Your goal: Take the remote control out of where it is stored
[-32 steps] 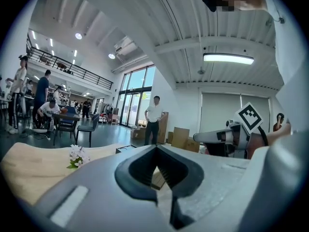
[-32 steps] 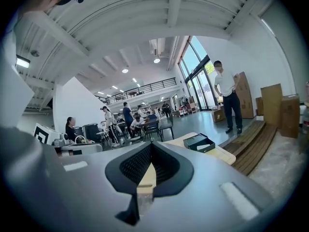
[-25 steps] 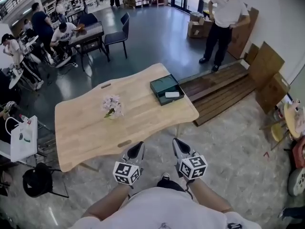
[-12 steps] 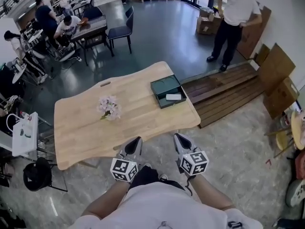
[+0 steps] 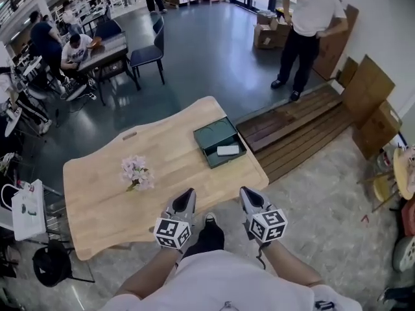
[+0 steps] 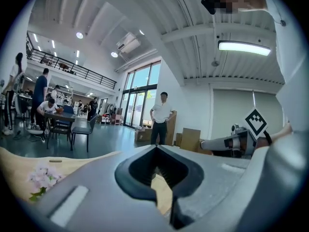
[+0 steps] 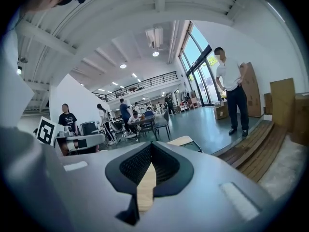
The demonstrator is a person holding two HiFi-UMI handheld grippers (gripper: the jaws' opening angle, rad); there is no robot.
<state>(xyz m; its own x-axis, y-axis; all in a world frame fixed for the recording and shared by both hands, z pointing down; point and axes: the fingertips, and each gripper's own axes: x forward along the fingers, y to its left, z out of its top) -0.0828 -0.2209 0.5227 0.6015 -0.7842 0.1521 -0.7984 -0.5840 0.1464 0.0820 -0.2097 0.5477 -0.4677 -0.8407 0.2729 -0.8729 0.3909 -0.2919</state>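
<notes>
A white remote control lies inside an open dark green box on the far right part of a light wooden table. Both grippers hang low in front of the person's body, short of the table's near edge and well apart from the box. My left gripper is shut with nothing in it; through its jaws a strip of tabletop shows. My right gripper is also shut and empty, and it points toward the table and the hall beyond.
A small bunch of pink flowers stands on the table's left half. Dark wooden planks lie on the floor right of the table, with a standing person and cardboard boxes behind. A white bag sits at left.
The whole view has shifted: the table and green box now sit lower and further left, a little closer. Both grippers stay shut in the same place before the body.
</notes>
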